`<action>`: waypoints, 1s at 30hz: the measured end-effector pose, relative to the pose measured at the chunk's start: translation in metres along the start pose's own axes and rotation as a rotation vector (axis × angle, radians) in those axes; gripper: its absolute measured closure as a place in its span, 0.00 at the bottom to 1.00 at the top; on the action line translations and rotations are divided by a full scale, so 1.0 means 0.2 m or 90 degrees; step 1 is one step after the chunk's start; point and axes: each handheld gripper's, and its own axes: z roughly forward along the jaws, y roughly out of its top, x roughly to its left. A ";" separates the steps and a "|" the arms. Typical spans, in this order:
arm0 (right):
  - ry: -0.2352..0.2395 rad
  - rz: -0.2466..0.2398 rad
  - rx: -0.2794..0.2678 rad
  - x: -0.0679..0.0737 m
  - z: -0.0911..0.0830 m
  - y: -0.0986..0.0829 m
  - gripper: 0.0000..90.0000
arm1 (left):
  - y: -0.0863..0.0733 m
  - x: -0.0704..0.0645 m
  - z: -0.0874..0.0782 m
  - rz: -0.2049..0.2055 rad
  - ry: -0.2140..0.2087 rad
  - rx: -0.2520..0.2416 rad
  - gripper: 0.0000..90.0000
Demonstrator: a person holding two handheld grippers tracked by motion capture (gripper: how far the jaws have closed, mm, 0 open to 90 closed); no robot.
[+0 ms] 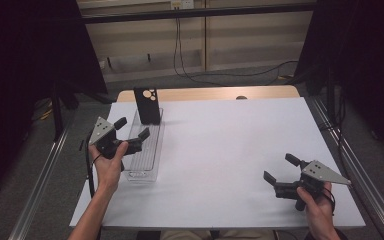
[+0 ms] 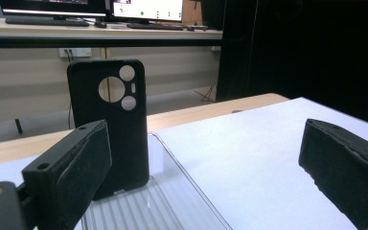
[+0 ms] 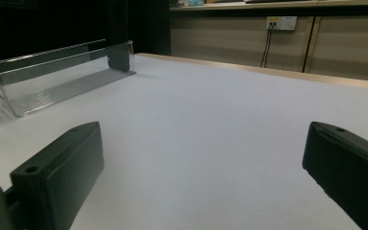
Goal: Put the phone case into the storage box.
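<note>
Phone case (image 2: pixel 109 124): matt black, looks like soft plastic/rubber. Tray (image 1: pixel 145 150): clear glossy plastic w/ ribbed floor. Surface (image 1: pixel 230 150): smooth matt white sheet, wood edge at far side. Jaws: matt black, slightly rough pads.

This looks like a lab or test room set up for recording. A table covered by a white sheet (image 1: pixel 230 150) stands between dark curtains (image 1: pixel 25 50) and silver metal frame rails (image 1: pixel 40 185). Behind it run a pale panelled wall with a white socket plate (image 3: pixel 281 22), loose black cables (image 1: pixel 180 55), and a long desk carrying computer monitors (image 2: pixel 146 9) and a black keyboard (image 2: pixel 40 21).
</note>
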 end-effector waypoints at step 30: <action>-0.019 -0.002 -0.005 0.02 -0.04 0.01 0.00 | -0.28 -0.10 -0.35 0.010 0.041 0.013 0.04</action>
